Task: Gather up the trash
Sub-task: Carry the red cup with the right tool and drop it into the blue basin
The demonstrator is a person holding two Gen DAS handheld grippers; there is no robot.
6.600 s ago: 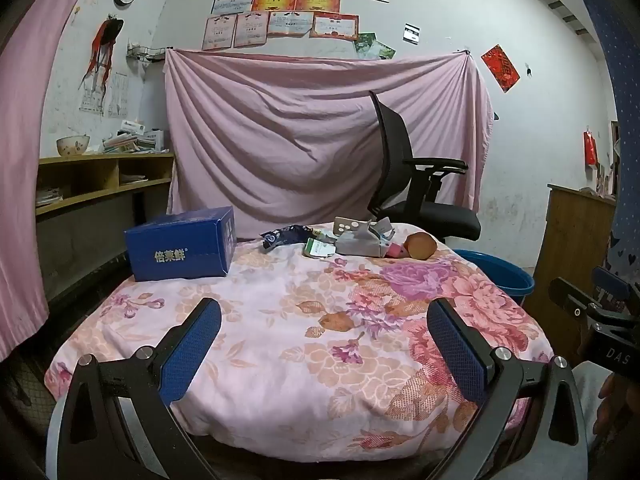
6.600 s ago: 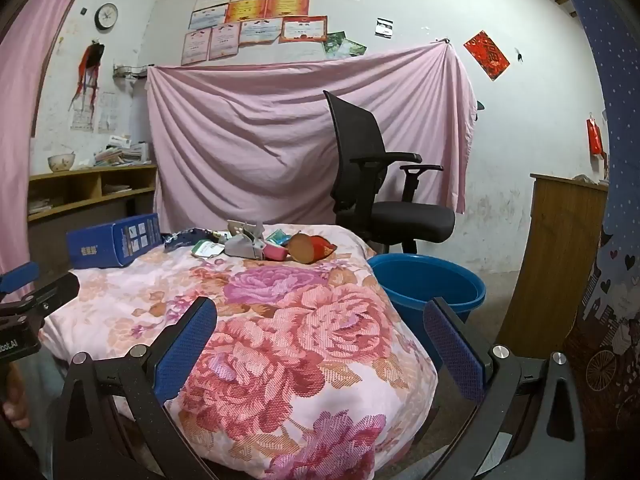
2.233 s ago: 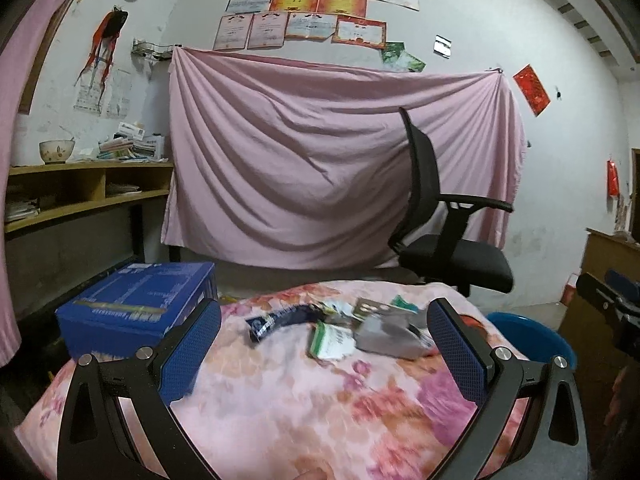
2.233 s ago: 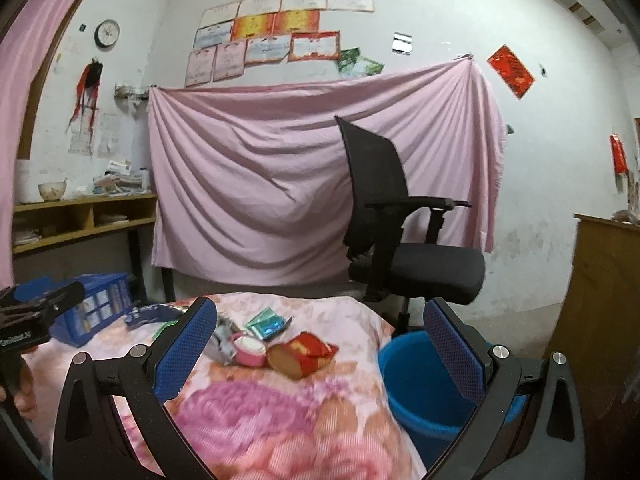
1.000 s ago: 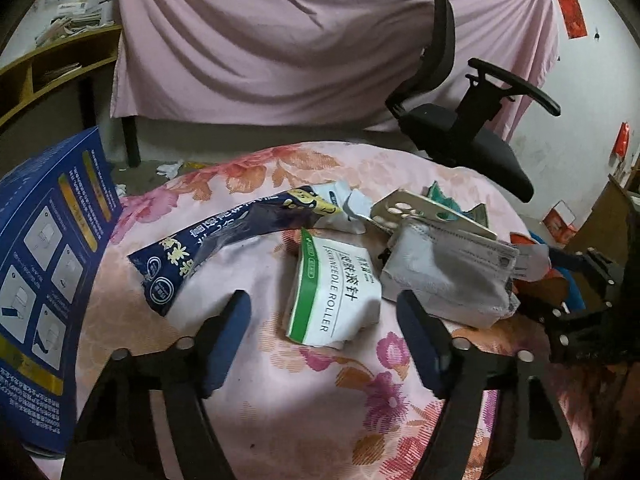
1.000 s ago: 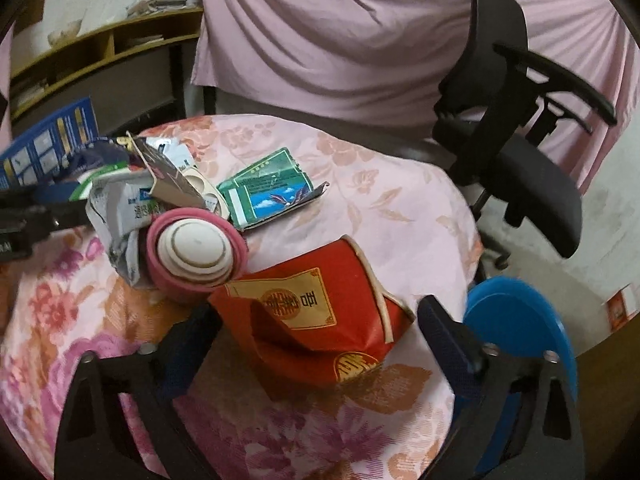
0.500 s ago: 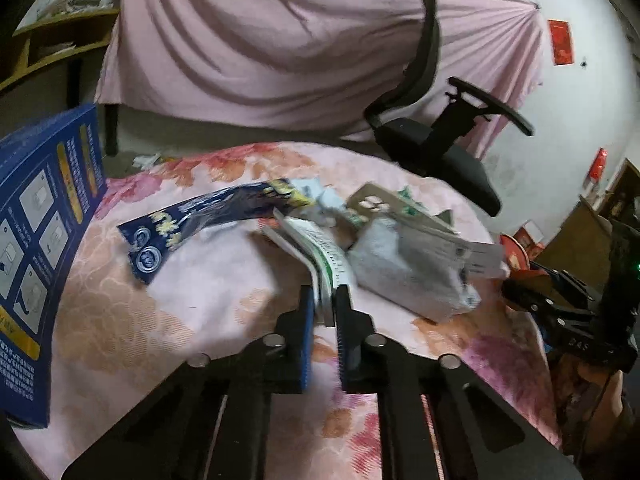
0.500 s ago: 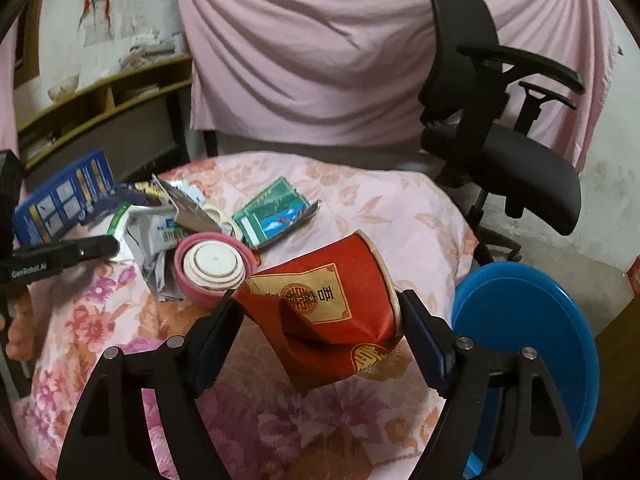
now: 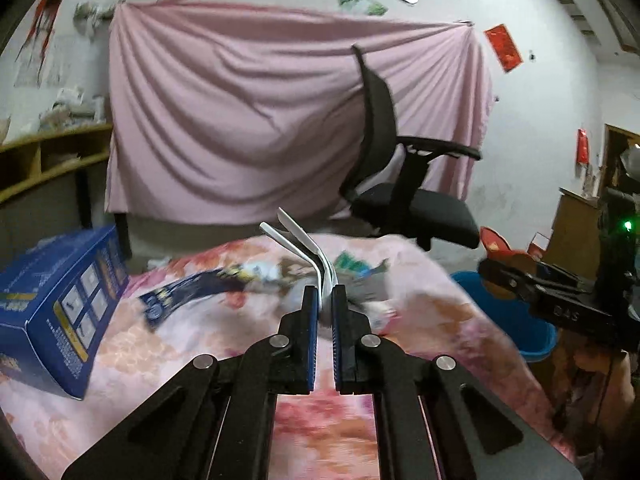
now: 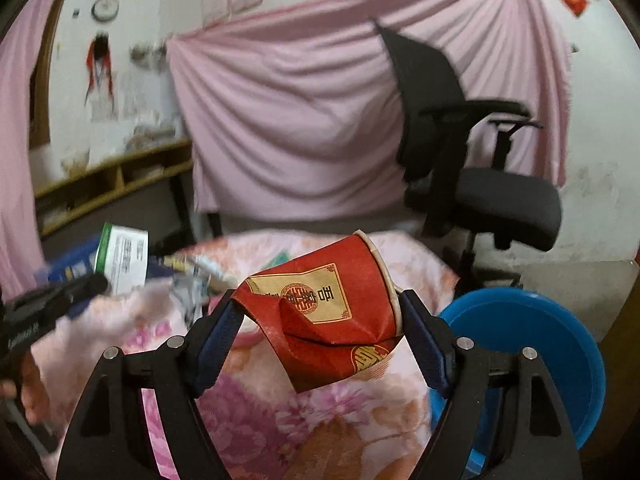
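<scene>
My left gripper (image 9: pixel 324 294) is shut on a white and green packet (image 9: pixel 304 250), seen edge-on and lifted above the flowered table (image 9: pixel 208 344). That same packet (image 10: pixel 122 258) shows flat in the right wrist view, at the tip of the left gripper (image 10: pixel 96 280). My right gripper (image 10: pixel 320 308) is shut on a crushed red paper cup (image 10: pixel 324 312), held off the table (image 10: pixel 280 420). In the left wrist view the red cup (image 9: pixel 494 244) sticks out of the right gripper (image 9: pixel 504 268) at the right. A dark blue wrapper (image 9: pixel 188 292) and blurred grey trash (image 9: pixel 360 292) lie on the cloth.
A blue basin (image 10: pixel 536 360) stands on the floor right of the table, also the blue basin (image 9: pixel 516 320). A blue box (image 9: pixel 52 304) sits at the table's left edge. A black office chair (image 9: pixel 400 200) and a pink sheet (image 9: pixel 240 120) are behind. A person's hand (image 10: pixel 28 392) holds the left gripper.
The left jaws closed on the white and green packet and raised it off the cloth. The right jaws closed on the red cup and lifted it. Both views tilted up toward the room.
</scene>
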